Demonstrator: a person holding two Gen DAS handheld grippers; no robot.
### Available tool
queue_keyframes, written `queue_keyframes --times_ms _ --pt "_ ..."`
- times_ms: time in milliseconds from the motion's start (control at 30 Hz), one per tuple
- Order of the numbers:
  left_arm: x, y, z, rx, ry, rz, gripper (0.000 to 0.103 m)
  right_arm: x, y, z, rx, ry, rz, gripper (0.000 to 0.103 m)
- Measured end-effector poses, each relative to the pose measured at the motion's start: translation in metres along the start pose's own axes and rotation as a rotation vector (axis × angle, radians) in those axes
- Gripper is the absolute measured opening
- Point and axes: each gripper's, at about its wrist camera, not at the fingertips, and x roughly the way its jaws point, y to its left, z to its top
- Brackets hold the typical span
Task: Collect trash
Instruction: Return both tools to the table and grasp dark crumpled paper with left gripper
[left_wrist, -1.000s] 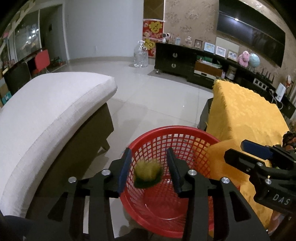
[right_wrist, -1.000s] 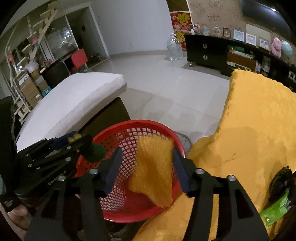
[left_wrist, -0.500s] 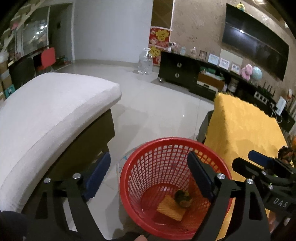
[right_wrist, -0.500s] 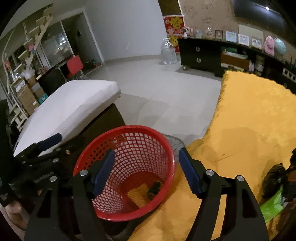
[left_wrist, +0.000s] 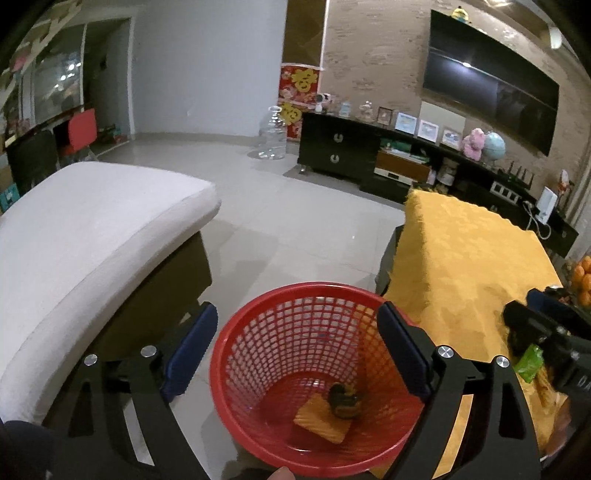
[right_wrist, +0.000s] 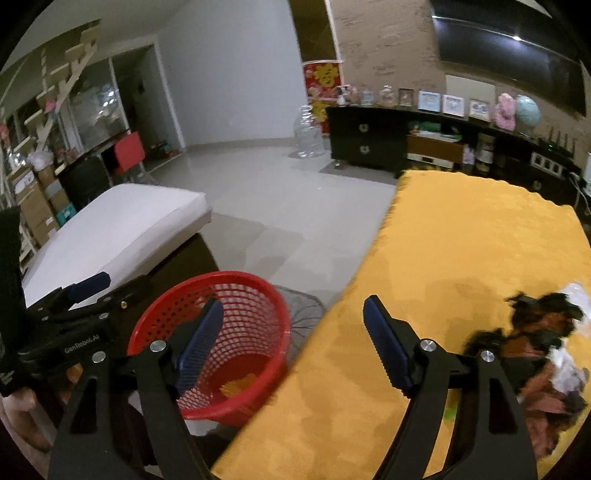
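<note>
While the left gripper (left_wrist: 295, 350) hangs over the red basket (left_wrist: 236, 373), its jaws stand wide and empty, having just opened. Inside the basket, at the bottom: an orange sponge-like piece (left_wrist: 321, 421) and a dark crumpled scrap (left_wrist: 345, 400) touching it. Green wrapper (left_wrist: 530, 363) lies right of the basket on the yellow tabletop (left_wrist: 461, 258).

Right wrist view: right gripper (right_wrist: 293, 343) has just been opening, jaws fairly wide, nothing between them. Dark trash pile (right_wrist: 532, 347), blurred, sits right of the basket (right_wrist: 273, 332), beyond the right jaw. Right hand is the nearer; next pick likely there.
</note>
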Motion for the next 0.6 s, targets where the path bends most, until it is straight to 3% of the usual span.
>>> queue_keyframes --times_ms 600 --pt "-0.013 -0.089 -0.011 0.165 -0.019 -0.135 0.085 -0.095 -0.127 -0.034 0.248 -0.094 -0.274 0.077"
